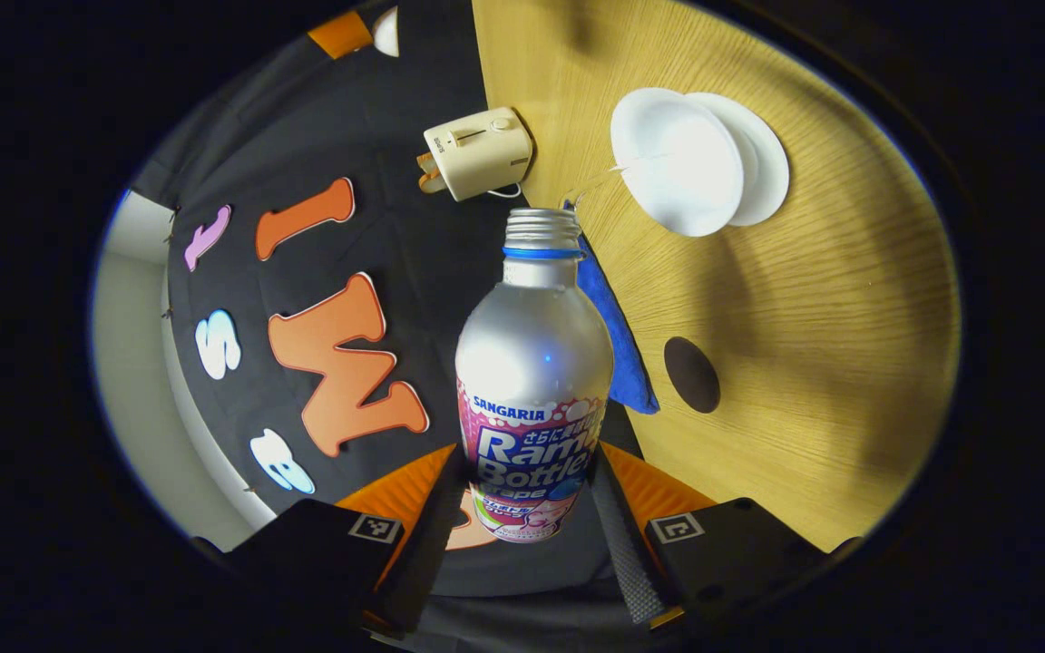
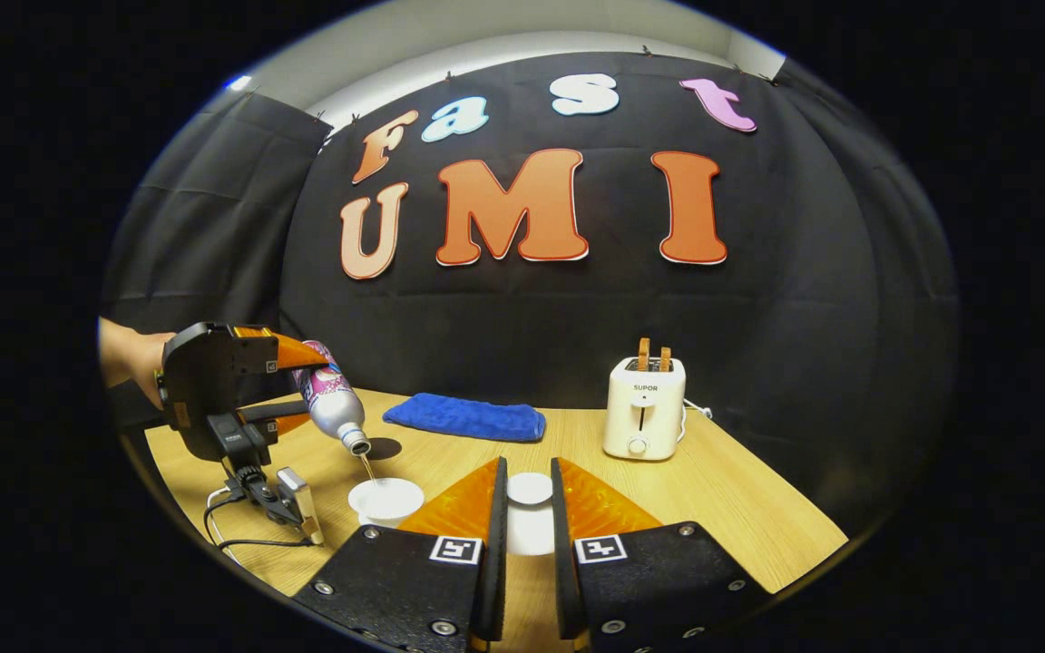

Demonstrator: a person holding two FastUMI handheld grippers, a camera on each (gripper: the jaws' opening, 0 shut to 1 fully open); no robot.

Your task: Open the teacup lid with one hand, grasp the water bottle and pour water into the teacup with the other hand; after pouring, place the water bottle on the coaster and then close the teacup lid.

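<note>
Bottle (image 2: 334,399), clamped in our left gripper (image 2: 291,385), pours into the cup (image 2: 385,500); our right gripper (image 2: 523,508) clamps the lid (image 2: 530,489).

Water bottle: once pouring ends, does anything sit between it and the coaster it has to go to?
Nothing visible does. The water bottle, held tilted in the left gripper, has bare wooden table between it and the dark round coaster; the blue towel lies alongside, off the coaster.

The left gripper (image 1: 522,508) grips the uncapped water bottle (image 1: 532,381) between both fingers, tipped toward the wooden table (image 1: 849,363), where the white teacup (image 1: 677,163), a dark round coaster (image 1: 691,374), a blue cloth (image 1: 618,336) and a toaster (image 1: 477,151) sit.
</note>
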